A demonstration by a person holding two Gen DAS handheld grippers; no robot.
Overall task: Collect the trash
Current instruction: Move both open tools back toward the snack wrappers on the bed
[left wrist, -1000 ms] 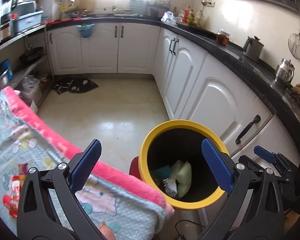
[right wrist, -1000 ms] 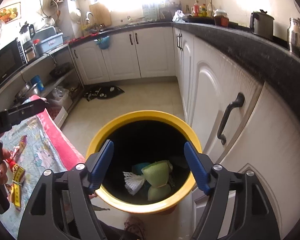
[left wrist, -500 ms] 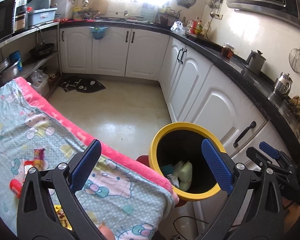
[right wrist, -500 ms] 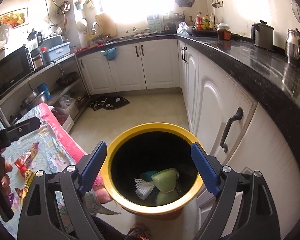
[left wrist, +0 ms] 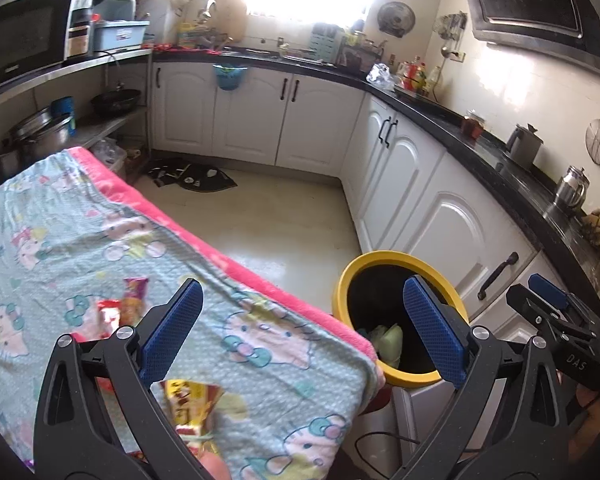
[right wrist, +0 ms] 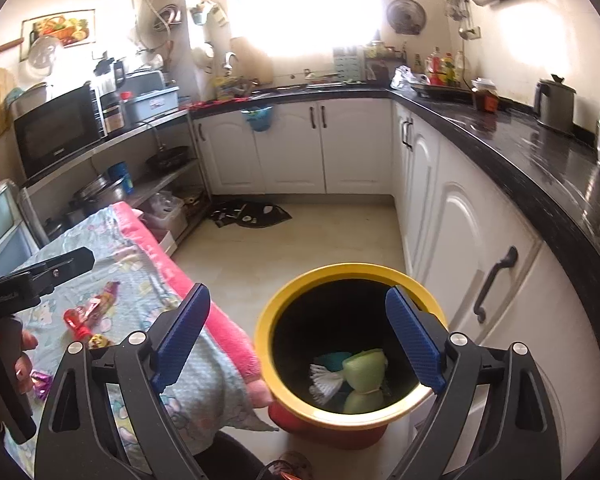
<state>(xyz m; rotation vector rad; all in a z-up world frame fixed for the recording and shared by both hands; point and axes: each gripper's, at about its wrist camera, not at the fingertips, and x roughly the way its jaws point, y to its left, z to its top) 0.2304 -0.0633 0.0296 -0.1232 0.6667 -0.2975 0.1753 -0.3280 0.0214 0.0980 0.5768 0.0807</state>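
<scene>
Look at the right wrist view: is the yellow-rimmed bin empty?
No: the yellow-rimmed bin already holds trash, with pale green pieces and a white crumpled piece lying at its bottom.

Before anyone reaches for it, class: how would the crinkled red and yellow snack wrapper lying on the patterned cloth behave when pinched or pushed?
The red and yellow snack wrapper looks like thin creased foil, so it is probably floppy and very light. Its glossy surface may slip between the pads. Pushed, it would likely slide or drag on the soft patterned cloth rather than roll.
</scene>
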